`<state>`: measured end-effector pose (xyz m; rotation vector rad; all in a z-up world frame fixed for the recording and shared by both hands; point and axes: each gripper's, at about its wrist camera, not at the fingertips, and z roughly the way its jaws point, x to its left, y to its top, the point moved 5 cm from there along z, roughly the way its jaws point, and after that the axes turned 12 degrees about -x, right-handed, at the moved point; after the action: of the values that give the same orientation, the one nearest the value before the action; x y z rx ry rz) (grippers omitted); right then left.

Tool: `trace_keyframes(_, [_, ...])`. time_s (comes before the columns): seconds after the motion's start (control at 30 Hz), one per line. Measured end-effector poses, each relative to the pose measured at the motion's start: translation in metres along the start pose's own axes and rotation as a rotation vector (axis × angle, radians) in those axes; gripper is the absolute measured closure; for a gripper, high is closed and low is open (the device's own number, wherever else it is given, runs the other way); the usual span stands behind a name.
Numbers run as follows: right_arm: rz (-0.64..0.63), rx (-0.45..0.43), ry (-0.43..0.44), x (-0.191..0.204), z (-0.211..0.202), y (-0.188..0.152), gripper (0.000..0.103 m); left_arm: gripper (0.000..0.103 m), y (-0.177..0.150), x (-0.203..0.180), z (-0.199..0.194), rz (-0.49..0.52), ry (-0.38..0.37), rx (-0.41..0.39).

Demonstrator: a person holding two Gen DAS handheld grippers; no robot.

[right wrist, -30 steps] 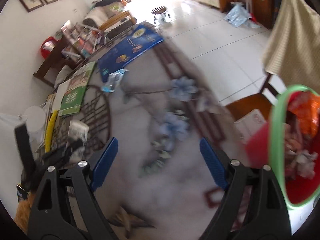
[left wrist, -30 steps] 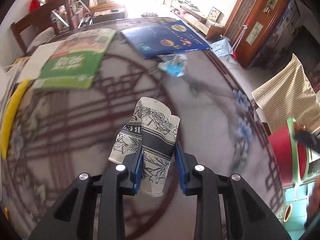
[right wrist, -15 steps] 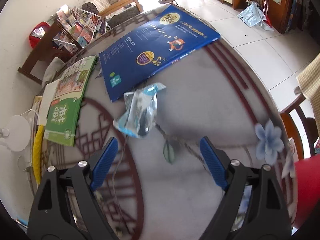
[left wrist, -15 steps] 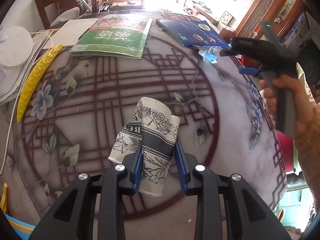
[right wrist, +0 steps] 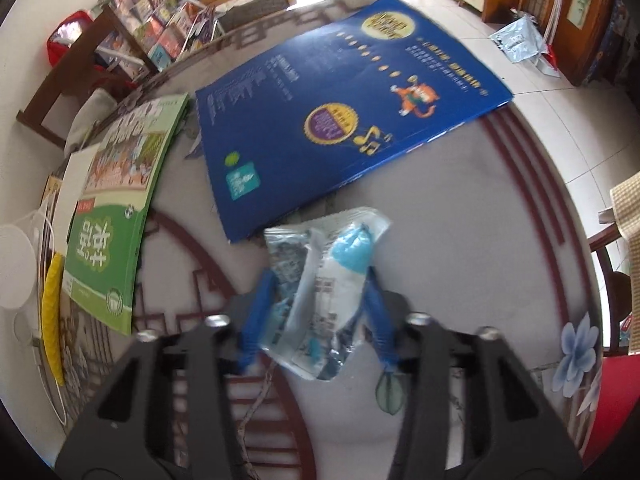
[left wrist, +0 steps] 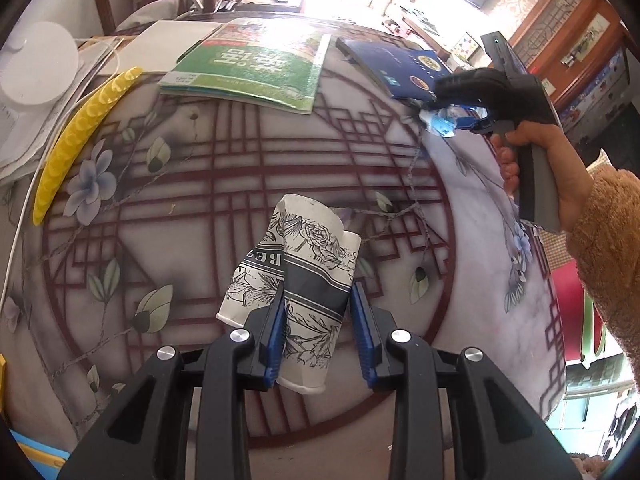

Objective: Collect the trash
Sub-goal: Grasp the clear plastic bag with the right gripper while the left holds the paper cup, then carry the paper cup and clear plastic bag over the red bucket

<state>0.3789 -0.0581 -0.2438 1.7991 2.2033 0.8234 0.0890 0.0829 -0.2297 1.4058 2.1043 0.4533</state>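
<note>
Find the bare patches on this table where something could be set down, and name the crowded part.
Free: the tabletop between the yellow strip and the crushed paper cups; also right of the plastic wrapper. Crowded: the far edge, with green book and blue book.

Round patterned table (left wrist: 248, 184) with green book (left wrist: 248, 68), blue book (right wrist: 344, 108), yellow strip (left wrist: 76, 136), plastic wrapper (right wrist: 320, 276).
</note>
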Motion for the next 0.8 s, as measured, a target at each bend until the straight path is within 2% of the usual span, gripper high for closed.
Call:
trace_keyframes(0.07, [-0.016, -0.023, -0.009, 0.001, -0.009, -0.003, 0.070, 0.075, 0.000, 0.002, 0.000, -0.012, 0.001, 0.006])
trace_keyframes(0.23, [-0.013, -0.039, 0.075, 0.006, -0.049, -0.024, 0.071, 0.075, 0.001, 0.000, -0.003, -0.017, -0.012, -0.001])
trace_keyframes(0.43, [-0.103, -0.007, 0.131, 0.009, -0.105, -0.076, 0.071, 0.075, 0.003, -0.011, -0.009, -0.004, -0.036, -0.018])
trace_keyframes(0.57, [-0.109, -0.018, 0.151, 0.009, -0.137, -0.102, 0.071, 0.075, 0.000, -0.022, -0.014, 0.008, -0.057, -0.016])
trace_keyframes(0.73, [0.038, -0.022, 0.202, -0.007, -0.168, -0.138, 0.071, 0.075, -0.008, -0.038, -0.019, 0.024, -0.083, -0.012])
trace_keyframes(0.8, [0.073, -0.030, 0.195, -0.012, -0.179, -0.151, 0.071, 0.075, -0.009, -0.045, -0.023, 0.033, -0.092, -0.015])
